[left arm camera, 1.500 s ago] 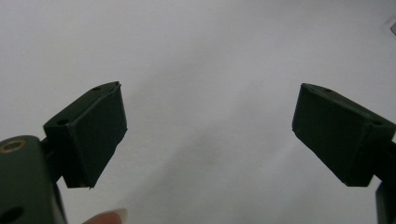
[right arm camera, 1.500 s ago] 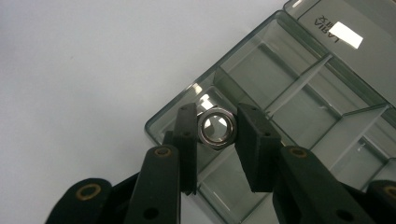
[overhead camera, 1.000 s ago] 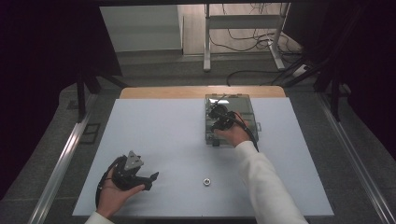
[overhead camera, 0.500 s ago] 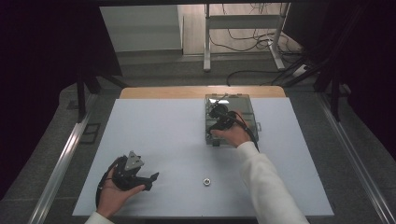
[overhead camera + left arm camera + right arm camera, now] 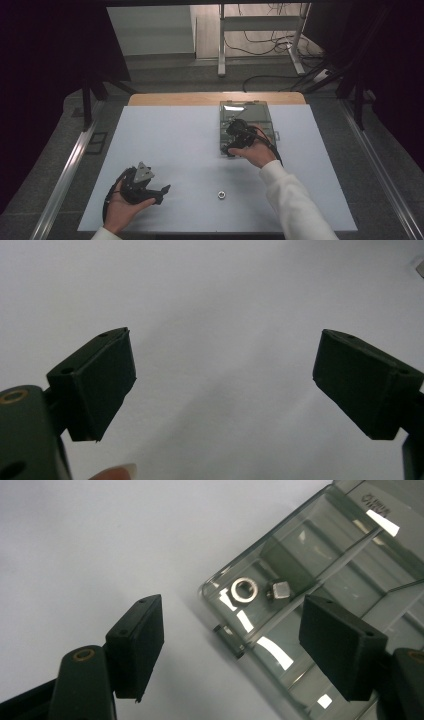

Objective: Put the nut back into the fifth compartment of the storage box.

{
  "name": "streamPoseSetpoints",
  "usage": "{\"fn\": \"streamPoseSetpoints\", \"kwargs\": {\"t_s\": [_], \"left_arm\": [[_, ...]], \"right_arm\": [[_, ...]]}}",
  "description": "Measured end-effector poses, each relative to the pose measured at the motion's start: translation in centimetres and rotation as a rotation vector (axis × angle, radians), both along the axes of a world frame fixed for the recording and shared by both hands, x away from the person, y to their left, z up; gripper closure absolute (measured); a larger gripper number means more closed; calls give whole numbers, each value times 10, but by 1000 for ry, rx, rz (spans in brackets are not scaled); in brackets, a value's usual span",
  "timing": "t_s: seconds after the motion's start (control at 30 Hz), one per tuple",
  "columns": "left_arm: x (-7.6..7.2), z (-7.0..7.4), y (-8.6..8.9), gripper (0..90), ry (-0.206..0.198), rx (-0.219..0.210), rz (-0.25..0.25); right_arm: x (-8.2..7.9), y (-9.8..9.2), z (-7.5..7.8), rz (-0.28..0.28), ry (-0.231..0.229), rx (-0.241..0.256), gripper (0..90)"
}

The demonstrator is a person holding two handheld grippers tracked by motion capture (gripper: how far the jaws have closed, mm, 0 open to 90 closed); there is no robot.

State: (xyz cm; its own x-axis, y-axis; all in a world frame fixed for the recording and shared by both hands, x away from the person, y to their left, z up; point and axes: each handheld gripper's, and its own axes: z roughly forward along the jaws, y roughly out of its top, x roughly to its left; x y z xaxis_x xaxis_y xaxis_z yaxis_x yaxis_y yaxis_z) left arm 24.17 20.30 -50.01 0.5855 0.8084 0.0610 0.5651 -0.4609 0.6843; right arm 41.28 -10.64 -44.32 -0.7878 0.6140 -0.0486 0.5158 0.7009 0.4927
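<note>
A clear plastic compartment box (image 5: 262,117) lies at the back right of the white table. My right gripper (image 5: 231,142) hovers over its near left corner, open and holding nothing (image 5: 230,647). In the right gripper view two metal nuts (image 5: 244,590) (image 5: 280,590) lie in the box's corner compartment (image 5: 280,570), just beyond the jaws. A third nut (image 5: 219,194) lies loose on the table near the front edge. My left gripper (image 5: 165,192) rests at the front left, jaws wide open over bare table (image 5: 225,385).
The white table top (image 5: 165,140) spreads between the two hands. A wooden strip (image 5: 175,99) runs along its far edge. Metal rails (image 5: 70,170) flank the table, and cables lie on the floor beyond.
</note>
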Motion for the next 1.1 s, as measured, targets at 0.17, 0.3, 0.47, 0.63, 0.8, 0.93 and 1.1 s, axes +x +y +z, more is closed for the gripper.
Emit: {"fn": "streamPoseSetpoints", "kwargs": {"t_s": [0.17,0.3,0.47,0.63,0.8,0.93,1.1], "left_arm": [[0,0,0,105,1,1,0],[0,0,0,105,1,2,0],[0,0,-1,105,2,2,-1],[0,0,-1,106,2,4,-1],[0,-1,-1,105,2,4,0],[0,0,-1,105,1,5,-2],[0,-1,-1,106,2,5,0]], "right_arm": [[-13,-4,0,16,3,5,260],[-17,-7,-1,22,3,11,260],[-26,-11,-5,26,7,9,260],[-34,-12,-7,36,14,9,260],[-46,-14,-10,52,32,25,259],[-58,-15,-13,64,51,32,256],[-69,-14,-16,89,57,30,248]]}}
